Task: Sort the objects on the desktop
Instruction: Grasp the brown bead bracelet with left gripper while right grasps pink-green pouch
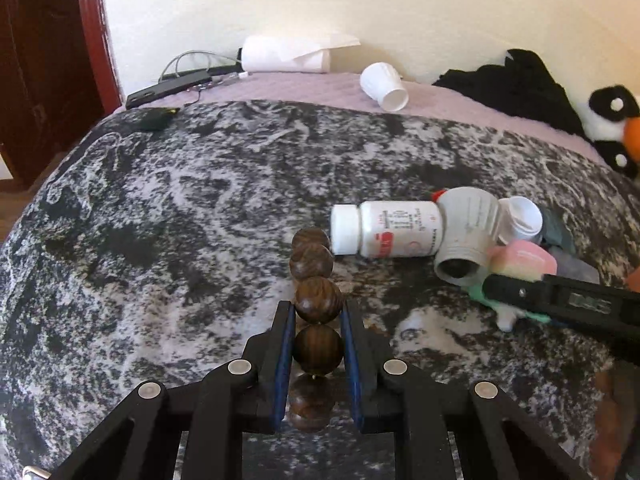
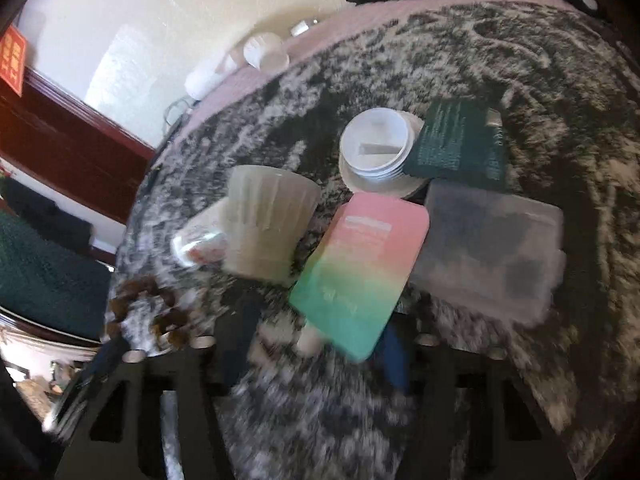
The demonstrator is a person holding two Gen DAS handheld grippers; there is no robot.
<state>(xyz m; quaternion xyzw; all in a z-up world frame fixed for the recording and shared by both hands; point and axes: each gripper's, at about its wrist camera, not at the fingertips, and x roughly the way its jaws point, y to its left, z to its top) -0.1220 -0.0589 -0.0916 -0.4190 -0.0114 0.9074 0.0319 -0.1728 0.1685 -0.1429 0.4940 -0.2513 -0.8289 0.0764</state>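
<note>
A: Right, left gripper (image 1: 319, 314)?
B: Jaws clenched on the wooden bead bracelet (image 1: 316, 300), lower centre of the left wrist view. Beads run between the blue pads (image 1: 285, 356), string trailing up-frame towards the white pill bottle (image 1: 390, 229), which lies on its side.

A: Right gripper (image 2: 320, 354)?
B: Jaws spread wide, grasping nothing. Lower edge of a pink-to-green gradient card (image 2: 360, 276) sits between them. View is blurred, so contact I can't tell.

A: Rest of the pile?
B: Centre of the right wrist view: grey PVC pipe fitting (image 2: 266, 220), white threaded cap (image 2: 376, 144), dark green booklet (image 2: 456, 140), frosted plastic case (image 2: 488, 248). All clustered, touching or overlapping.

A: Surface?
B: Grey-and-white mottled blanket (image 1: 180, 208) on a bed. Paper cup (image 1: 384, 85) tipped over at upper centre of the left wrist view, near the wall.
</note>
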